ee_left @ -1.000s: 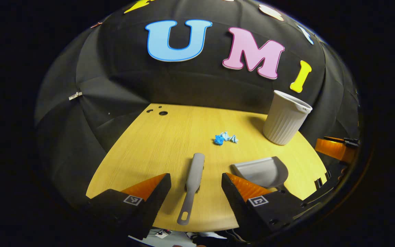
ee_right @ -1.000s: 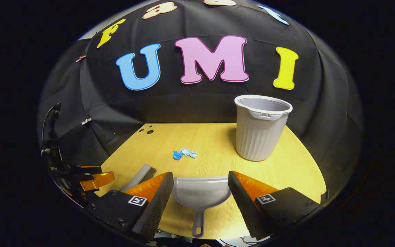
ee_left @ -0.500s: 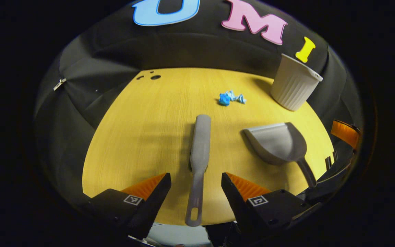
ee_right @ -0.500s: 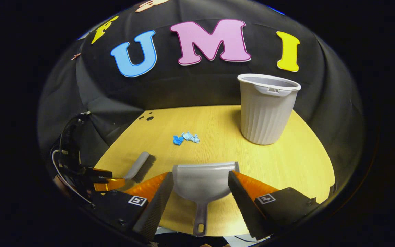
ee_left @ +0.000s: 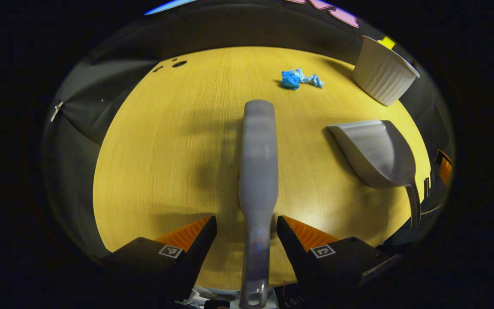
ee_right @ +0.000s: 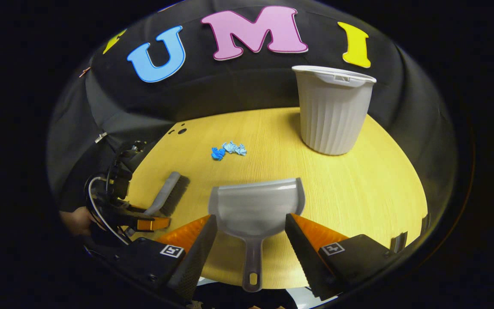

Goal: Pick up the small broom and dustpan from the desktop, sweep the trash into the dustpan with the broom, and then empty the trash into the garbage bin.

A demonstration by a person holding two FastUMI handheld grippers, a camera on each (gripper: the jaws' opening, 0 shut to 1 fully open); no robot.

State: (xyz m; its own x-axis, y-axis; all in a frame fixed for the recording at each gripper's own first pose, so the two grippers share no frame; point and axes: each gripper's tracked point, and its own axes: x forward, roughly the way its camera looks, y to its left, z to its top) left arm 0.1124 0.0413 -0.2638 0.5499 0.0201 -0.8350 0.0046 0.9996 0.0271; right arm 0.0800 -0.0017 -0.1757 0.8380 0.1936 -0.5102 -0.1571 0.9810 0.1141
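A grey small broom (ee_left: 257,171) lies on the yellow wooden desktop (ee_left: 165,141), its handle running between the fingers of my open left gripper (ee_left: 246,227). The broom (ee_right: 167,195) also appears at the left of the right gripper view, with the left gripper (ee_right: 146,223) at its handle. A grey dustpan (ee_right: 255,210) lies flat, handle toward me, between the fingers of my open right gripper (ee_right: 250,231); it is also in the left gripper view (ee_left: 375,152). Crumpled blue paper trash (ee_left: 299,80) (ee_right: 228,150) lies farther back. A white ribbed garbage bin (ee_right: 332,111) (ee_left: 382,71) stands at the back right.
Small dark holes (ee_left: 174,65) mark the far left of the desktop. A hand (ee_right: 75,221) holds the left gripper at the left edge of the right gripper view. The desktop's near edge (ee_right: 268,285) runs just beneath both grippers.
Both grippers have come down and forward: the broom handle now sits between the left fingers, and the dustpan handle between the right fingers. Neither has shut.
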